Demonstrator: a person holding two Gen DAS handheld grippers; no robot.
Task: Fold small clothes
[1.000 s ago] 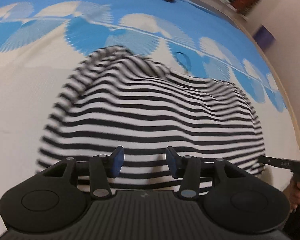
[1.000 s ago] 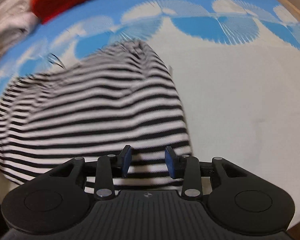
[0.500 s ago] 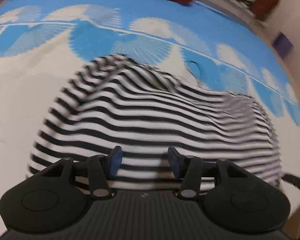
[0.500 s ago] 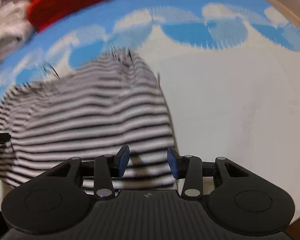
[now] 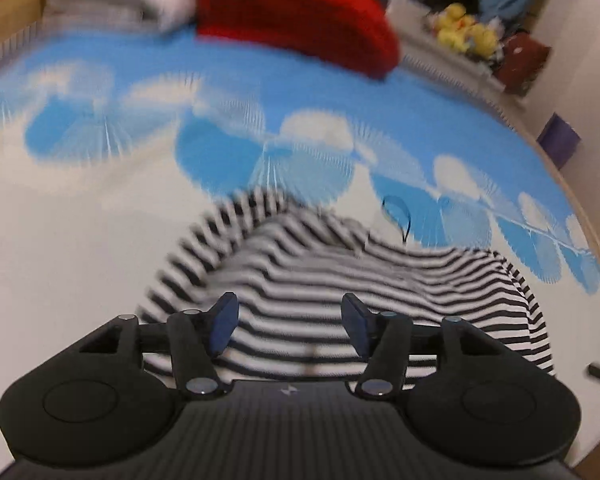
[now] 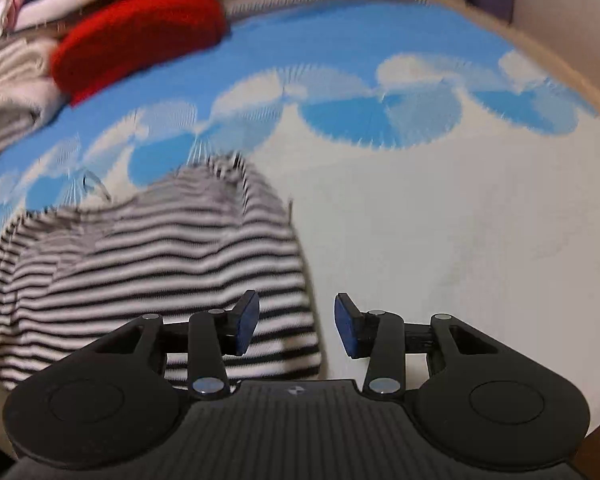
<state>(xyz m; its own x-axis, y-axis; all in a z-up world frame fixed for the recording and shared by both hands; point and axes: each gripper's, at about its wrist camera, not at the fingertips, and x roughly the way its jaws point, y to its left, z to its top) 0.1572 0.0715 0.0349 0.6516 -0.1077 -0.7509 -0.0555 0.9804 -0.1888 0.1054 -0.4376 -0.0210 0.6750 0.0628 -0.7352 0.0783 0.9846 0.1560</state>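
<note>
Striped top [image 5: 380, 280] lies flat-ish on the bed [image 6: 440, 220], over the white part of the blue/white cover, its long axis running across between the two grippers. Left gripper [image 5: 288, 330] sits right over the near hem, cloth showing between the spread fingers, nothing pinched. Right gripper [image 6: 296, 330] is at the top's right edge: left finger over stripes, right finger over bare cover, also released. Left looks nearer to a grab. Both low, aimed fwd. Red garment [image 6: 140, 36] w/ other clothes well beyond.

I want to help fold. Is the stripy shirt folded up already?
Partly folded: the stripy shirt lies doubled and rumpled on the bed cover, with uneven, loose edges.
</note>
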